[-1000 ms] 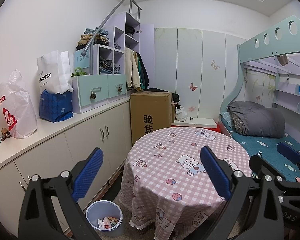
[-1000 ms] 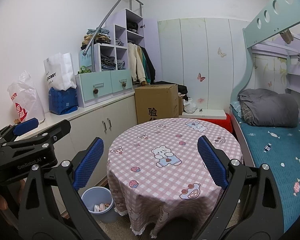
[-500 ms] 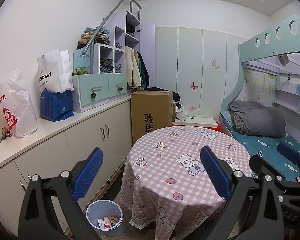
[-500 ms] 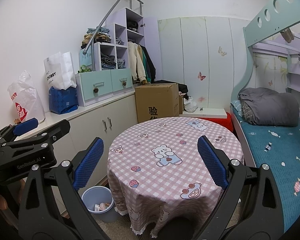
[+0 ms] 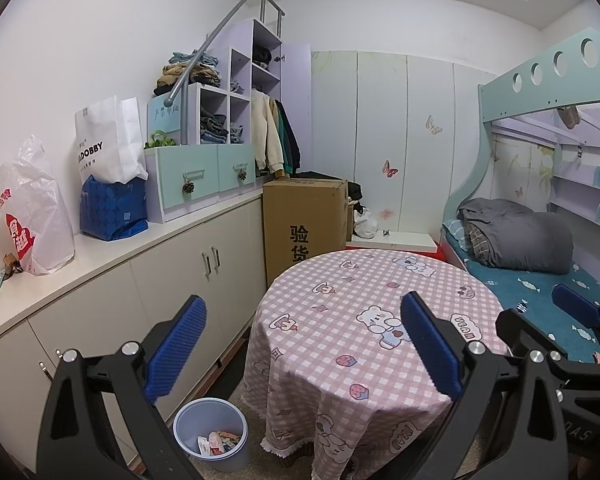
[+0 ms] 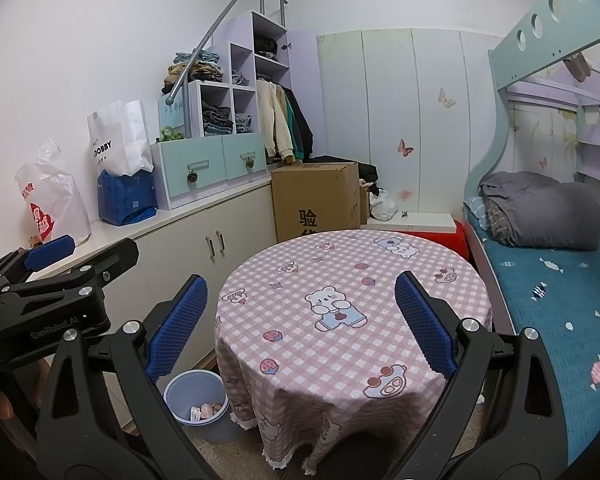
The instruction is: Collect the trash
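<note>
The left gripper [image 5: 300, 332] and the right gripper [image 6: 300, 312] are both hanging wide open over the round table [image 5: 380, 320], holding nothing. The blue trash bin [image 5: 211, 432] is sitting on the floor beside the table, with wrappers [image 5: 216, 442] lying inside it.

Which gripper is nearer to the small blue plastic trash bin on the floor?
Left, probably. The left gripper hangs above the blue plastic trash bin, which stands beside the cabinets; the right gripper is further right, over the round table's checked cloth.
</note>
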{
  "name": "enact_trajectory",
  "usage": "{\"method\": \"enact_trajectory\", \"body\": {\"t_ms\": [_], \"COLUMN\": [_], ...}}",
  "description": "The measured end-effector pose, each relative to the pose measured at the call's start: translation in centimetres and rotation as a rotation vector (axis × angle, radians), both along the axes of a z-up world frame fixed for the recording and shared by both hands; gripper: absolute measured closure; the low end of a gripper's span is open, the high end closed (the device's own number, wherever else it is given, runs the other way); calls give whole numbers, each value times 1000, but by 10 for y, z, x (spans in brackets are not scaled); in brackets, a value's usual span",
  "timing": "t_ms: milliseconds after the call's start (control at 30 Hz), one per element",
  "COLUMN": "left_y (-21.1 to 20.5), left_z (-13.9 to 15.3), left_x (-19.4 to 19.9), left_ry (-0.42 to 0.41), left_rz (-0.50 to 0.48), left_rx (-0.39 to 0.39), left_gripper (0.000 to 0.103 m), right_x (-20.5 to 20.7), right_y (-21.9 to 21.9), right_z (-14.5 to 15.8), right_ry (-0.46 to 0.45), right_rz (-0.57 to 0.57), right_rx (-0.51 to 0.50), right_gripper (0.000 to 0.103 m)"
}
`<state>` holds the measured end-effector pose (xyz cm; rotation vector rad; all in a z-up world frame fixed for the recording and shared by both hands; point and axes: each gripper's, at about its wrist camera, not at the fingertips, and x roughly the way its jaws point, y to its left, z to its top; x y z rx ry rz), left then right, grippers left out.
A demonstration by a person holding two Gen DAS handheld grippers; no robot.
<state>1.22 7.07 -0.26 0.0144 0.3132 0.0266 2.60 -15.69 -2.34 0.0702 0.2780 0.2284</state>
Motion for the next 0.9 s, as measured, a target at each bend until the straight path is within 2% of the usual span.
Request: {"method": "enact_trajectory", "body": {"t_ms": [533, 900], "left_y": [2, -8], "left_z": [-3, -28], "left_x": [14, 65], "left_ry": [26, 98], "left_rz": [4, 6], "left_rx": [14, 16], "left_gripper": [7, 7], "right_x": [16, 68], "right_y": [1, -14], "right_z": [-9, -47], "right_ry": [19, 114], "right_rz": [1, -14], "right_rx": [8, 52], "right_gripper": [10, 10]}}
